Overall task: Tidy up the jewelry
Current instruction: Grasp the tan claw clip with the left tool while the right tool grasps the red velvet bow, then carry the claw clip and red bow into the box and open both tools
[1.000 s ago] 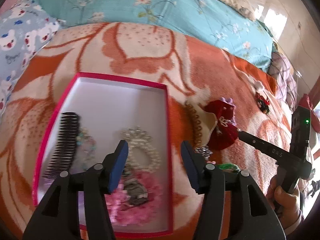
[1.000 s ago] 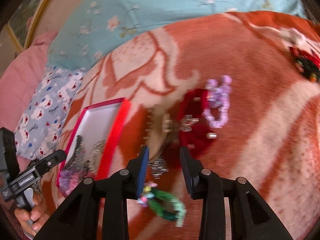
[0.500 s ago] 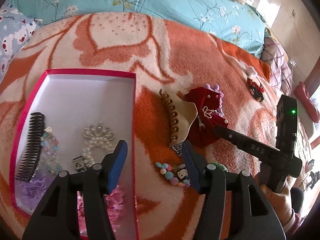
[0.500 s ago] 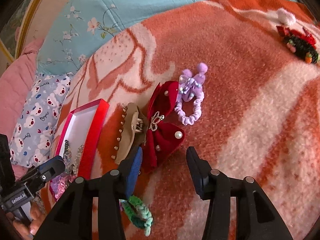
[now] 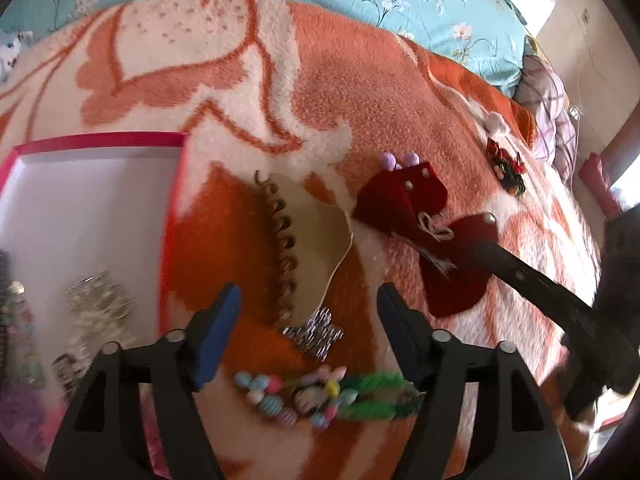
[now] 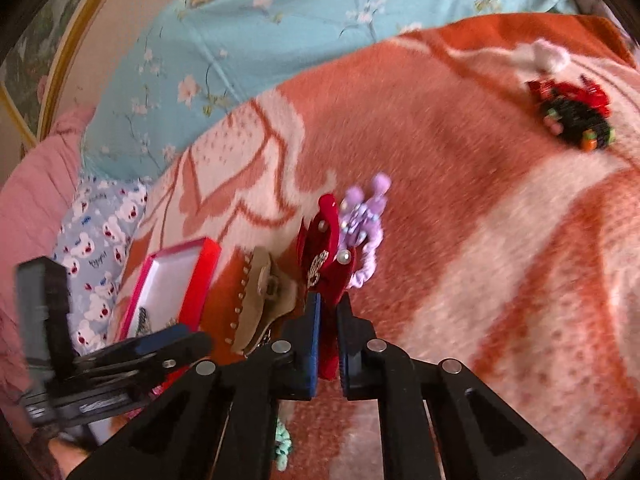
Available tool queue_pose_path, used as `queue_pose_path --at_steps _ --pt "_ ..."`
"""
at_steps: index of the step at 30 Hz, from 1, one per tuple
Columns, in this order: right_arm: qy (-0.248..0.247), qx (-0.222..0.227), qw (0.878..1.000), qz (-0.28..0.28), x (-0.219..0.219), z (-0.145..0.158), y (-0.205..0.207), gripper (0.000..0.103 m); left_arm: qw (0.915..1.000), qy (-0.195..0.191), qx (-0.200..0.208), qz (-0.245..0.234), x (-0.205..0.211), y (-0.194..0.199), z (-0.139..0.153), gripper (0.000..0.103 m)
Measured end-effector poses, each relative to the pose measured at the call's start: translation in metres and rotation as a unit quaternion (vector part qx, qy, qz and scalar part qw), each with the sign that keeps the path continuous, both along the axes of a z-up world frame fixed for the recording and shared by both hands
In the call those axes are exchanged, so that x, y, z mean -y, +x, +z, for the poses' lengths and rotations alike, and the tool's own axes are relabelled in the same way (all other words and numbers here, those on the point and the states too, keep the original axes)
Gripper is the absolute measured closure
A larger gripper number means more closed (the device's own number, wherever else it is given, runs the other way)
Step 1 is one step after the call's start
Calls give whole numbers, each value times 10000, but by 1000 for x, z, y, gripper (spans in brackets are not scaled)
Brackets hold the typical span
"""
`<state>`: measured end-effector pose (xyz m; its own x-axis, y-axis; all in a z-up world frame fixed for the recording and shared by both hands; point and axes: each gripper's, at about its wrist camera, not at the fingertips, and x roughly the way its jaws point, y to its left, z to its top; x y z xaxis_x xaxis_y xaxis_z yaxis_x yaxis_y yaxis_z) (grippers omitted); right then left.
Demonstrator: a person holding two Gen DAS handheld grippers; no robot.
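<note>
My right gripper is shut on the lower edge of a dark red velvet bow with pearls, which stands tilted up off the blanket. One of its black fingers reaches the bow from the right. My left gripper hovers open, jaws still opening, with nothing pressed between them. Under it lie a silver sparkly clip and a tan claw clip. Nearer me are a pastel bead bracelet and a green scrunchie. The pink-rimmed white box at the left holds several pieces.
A purple scrunchie lies just behind the bow. A red and black hair piece sits far right on the orange and white blanket. A blue floral pillow and a bear-print pillow lie behind.
My left gripper moved right, from over the box to over the loose clips, and its jaws widened. My right gripper moved forward and closed on the red bow, tipping it up.
</note>
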<state>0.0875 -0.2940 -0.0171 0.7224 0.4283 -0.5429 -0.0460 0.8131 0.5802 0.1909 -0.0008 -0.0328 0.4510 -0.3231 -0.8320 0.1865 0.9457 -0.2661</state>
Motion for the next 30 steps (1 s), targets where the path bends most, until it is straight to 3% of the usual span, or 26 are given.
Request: queue_pose_path --at_steps 8,10,18,30 --pt "176 104 9997 -95 16 6 -6 97 9995 198 -171 163 18 32 -22 32" --pt "193 118 9997 -82 16 7 -7 97 9992 289 -242 109 21 36 -29 59" --pt "167 312 9994 31 7 21 -11 98 9997 221 9 37 14 19 -19 61" --pt "88 684 9971 310 -23 54 -17 99 9984 73 512 243 -31 -17 27 61"
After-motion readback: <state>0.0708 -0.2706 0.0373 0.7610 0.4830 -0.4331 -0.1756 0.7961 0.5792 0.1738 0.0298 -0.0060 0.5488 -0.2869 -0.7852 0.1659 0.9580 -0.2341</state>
